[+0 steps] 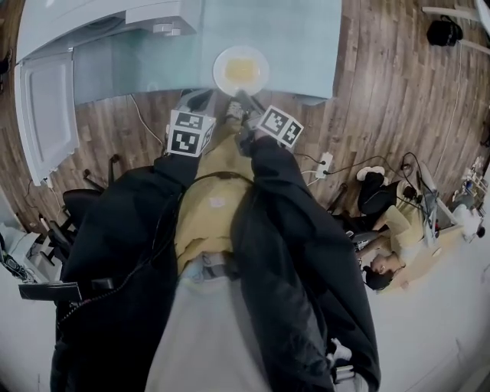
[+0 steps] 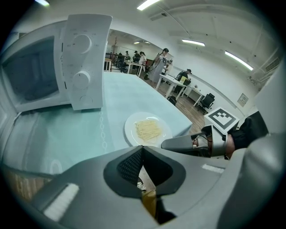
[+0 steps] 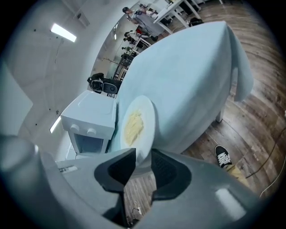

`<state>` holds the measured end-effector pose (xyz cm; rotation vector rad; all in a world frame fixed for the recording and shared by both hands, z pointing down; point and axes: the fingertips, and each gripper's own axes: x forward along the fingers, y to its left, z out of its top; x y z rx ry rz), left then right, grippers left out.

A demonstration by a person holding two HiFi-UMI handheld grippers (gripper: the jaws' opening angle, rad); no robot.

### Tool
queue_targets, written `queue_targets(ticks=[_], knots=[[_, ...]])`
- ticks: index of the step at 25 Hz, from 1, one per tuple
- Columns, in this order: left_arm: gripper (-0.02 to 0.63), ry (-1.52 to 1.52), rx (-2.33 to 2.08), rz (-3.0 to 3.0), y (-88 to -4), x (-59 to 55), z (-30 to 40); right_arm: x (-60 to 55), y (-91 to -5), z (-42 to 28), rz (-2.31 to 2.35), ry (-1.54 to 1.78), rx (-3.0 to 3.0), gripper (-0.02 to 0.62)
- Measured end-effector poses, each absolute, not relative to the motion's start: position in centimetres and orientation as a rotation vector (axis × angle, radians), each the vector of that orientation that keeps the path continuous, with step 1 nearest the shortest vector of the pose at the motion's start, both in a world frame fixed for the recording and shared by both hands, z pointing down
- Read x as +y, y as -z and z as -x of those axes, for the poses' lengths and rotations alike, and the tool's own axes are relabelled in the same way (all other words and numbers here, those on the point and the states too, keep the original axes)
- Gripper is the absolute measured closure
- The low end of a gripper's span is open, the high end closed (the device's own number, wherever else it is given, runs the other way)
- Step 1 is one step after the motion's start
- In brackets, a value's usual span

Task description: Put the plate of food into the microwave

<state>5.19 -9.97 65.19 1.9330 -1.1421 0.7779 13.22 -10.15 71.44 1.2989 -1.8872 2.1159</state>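
A white plate (image 1: 241, 70) of yellow noodles sits at the near edge of the table (image 1: 306, 46), which has a pale green cloth. The white microwave (image 1: 99, 23) stands at the table's far left with its door (image 1: 46, 115) swung open. My right gripper (image 3: 142, 156) is open, its jaws on either side of the near rim of the plate (image 3: 134, 125). My left gripper (image 2: 142, 150) is shut and empty, held just short of the plate (image 2: 147, 129) to its left. The right gripper (image 2: 192, 144) reaches in beside it.
The microwave's control panel (image 2: 85, 62) with two dials faces me. Wooden floor lies below the table edge, with a power strip (image 1: 325, 163) and cables. A person (image 1: 383, 260) sits at a desk on the right. A black chair (image 1: 76, 203) stands at the left.
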Motion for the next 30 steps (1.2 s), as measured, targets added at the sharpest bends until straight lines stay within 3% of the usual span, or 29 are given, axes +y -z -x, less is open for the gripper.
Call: queue_targets(ticks=[11,20,30], knots=[[0.604,-0.753,-1.167,-1.913,-65.1,-9.7,-4.2,-10.5,-69.7,-12.4,-1.202,-2.355,-1.981,0.584],[0.604,-0.707,-1.227,-1.883,-64.5,-9.7,-1.9,-9.0,-68.2,-10.7,-1.043,-2.317,-2.054,0.586],[0.604,-0.641,-1.328,-1.818,-63.6,-9.6,2.7,-9.5,-66.0,-3.4,-0.784,-2.249,-2.173,0.584]])
